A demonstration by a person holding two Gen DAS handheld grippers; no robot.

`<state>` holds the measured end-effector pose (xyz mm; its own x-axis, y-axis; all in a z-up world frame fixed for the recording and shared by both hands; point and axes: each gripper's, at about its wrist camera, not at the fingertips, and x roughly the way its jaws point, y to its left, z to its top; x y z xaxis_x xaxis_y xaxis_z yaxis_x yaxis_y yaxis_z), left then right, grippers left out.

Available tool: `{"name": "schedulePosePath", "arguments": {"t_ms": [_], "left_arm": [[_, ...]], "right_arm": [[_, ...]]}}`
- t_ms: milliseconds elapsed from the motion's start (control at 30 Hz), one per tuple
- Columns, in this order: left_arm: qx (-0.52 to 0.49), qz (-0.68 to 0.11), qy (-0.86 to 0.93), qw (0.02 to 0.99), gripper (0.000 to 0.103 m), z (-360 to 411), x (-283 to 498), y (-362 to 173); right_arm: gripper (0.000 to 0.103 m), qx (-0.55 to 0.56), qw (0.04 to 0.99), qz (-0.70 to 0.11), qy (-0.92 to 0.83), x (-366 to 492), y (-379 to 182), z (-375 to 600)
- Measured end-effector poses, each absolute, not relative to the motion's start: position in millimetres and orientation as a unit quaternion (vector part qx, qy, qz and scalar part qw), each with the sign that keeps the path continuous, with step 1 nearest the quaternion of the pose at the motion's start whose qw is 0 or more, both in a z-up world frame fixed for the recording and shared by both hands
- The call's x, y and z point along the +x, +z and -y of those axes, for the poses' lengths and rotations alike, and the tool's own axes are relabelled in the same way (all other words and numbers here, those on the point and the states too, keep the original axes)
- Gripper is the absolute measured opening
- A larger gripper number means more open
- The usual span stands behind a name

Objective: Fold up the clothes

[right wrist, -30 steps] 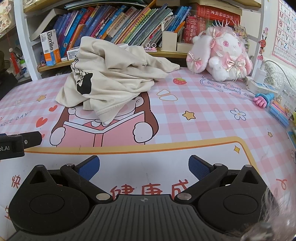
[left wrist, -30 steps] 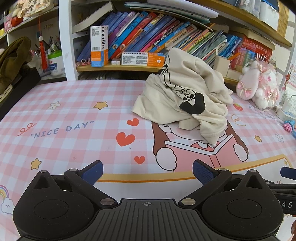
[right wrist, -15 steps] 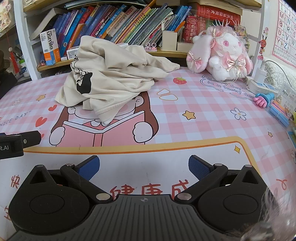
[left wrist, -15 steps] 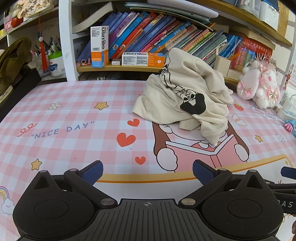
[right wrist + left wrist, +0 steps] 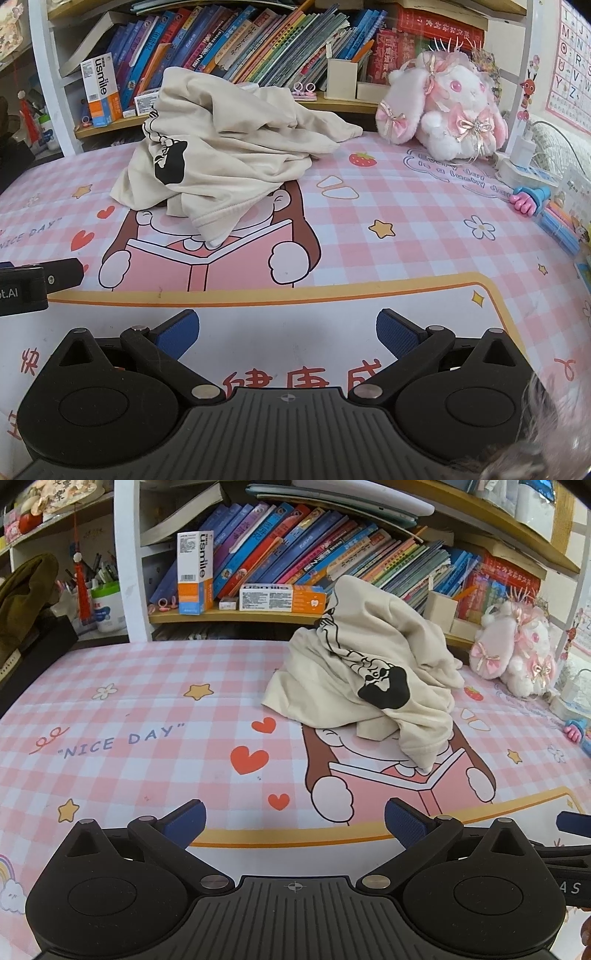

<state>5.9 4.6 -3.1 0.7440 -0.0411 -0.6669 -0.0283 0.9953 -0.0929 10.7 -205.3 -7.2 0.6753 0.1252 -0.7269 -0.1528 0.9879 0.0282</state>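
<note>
A cream garment with a black print (image 5: 365, 675) lies crumpled in a heap on the pink checked table mat (image 5: 147, 709), at the back near the bookshelf. The same heap (image 5: 229, 155) shows left of centre in the right wrist view. My left gripper (image 5: 293, 821) hovers open over the mat's near edge, well short of the garment, nothing between its blue pads. My right gripper (image 5: 288, 332) is likewise open and empty over the white front band of the mat. The left gripper's side (image 5: 33, 282) pokes in at the left edge of the right wrist view.
A bookshelf (image 5: 295, 568) full of books and boxes backs the table. A pink plush rabbit (image 5: 443, 107) sits at the back right, with a power strip (image 5: 524, 170) and pens (image 5: 554, 218) along the right edge. A dark bag (image 5: 26, 605) stands at the far left.
Both views have crept very slightly forward toward the garment. The garment has not moved and both grippers stay open.
</note>
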Motion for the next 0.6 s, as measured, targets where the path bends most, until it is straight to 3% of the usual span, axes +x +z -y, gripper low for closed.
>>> {"name": "schedulePosePath", "arguments": {"t_ms": [600], "left_arm": [[-0.042, -0.355, -0.052, 0.932, 0.103, -17, -1, -7]], "right_arm": [[0.1, 0.008, 0.912, -0.401, 0.086, -7, -6, 190]]}}
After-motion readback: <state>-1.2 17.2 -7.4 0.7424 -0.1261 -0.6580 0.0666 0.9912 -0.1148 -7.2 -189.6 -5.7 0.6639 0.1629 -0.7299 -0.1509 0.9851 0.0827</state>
